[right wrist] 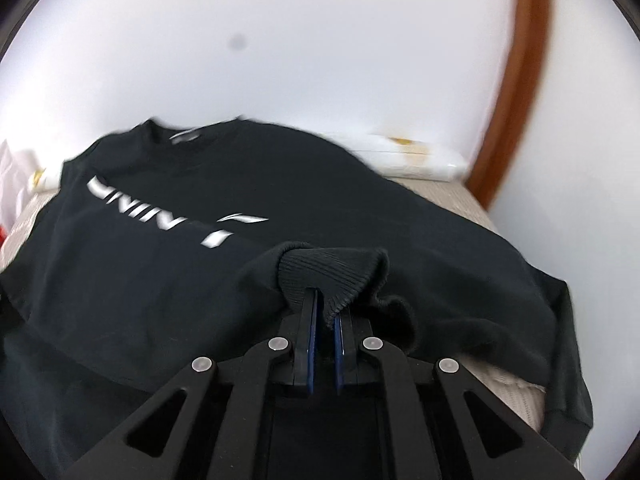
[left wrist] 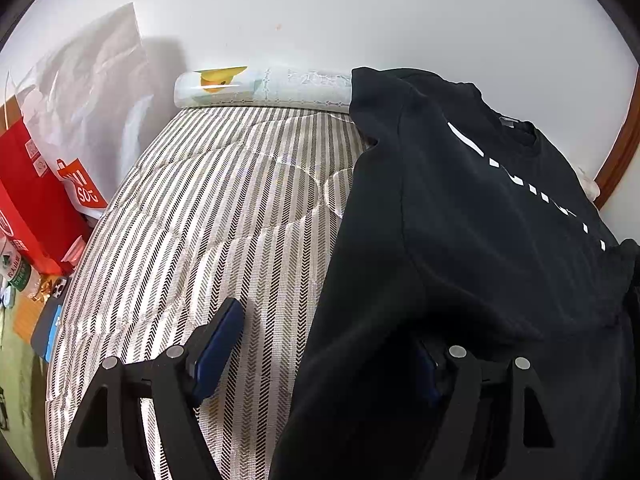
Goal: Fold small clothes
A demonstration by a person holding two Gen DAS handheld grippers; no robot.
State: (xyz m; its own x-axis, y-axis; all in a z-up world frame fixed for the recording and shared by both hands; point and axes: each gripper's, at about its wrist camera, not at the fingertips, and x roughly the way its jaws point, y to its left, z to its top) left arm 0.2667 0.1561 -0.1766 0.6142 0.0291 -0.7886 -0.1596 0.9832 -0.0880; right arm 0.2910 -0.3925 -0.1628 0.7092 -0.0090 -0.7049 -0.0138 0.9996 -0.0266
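A black sweatshirt (left wrist: pixel 460 216) with white lettering lies spread on a striped mattress (left wrist: pixel 208 208). My left gripper (left wrist: pixel 328 344) is open at the sweatshirt's left edge; its left finger is over bare mattress, its right finger is hidden under black cloth. In the right wrist view the sweatshirt (right wrist: pixel 168 248) fills the middle. My right gripper (right wrist: pixel 326 312) is shut on the sweatshirt's ribbed cuff (right wrist: pixel 332 272) and holds it over the body of the garment.
A white roll with a yellow print (left wrist: pixel 260 86) lies along the wall at the mattress head. A red box (left wrist: pixel 28 200), plastic bags and a bottle crowd the left side. A brown wooden frame (right wrist: pixel 516 80) stands at the right. A white pillow (right wrist: pixel 416 156) lies behind the sweatshirt.
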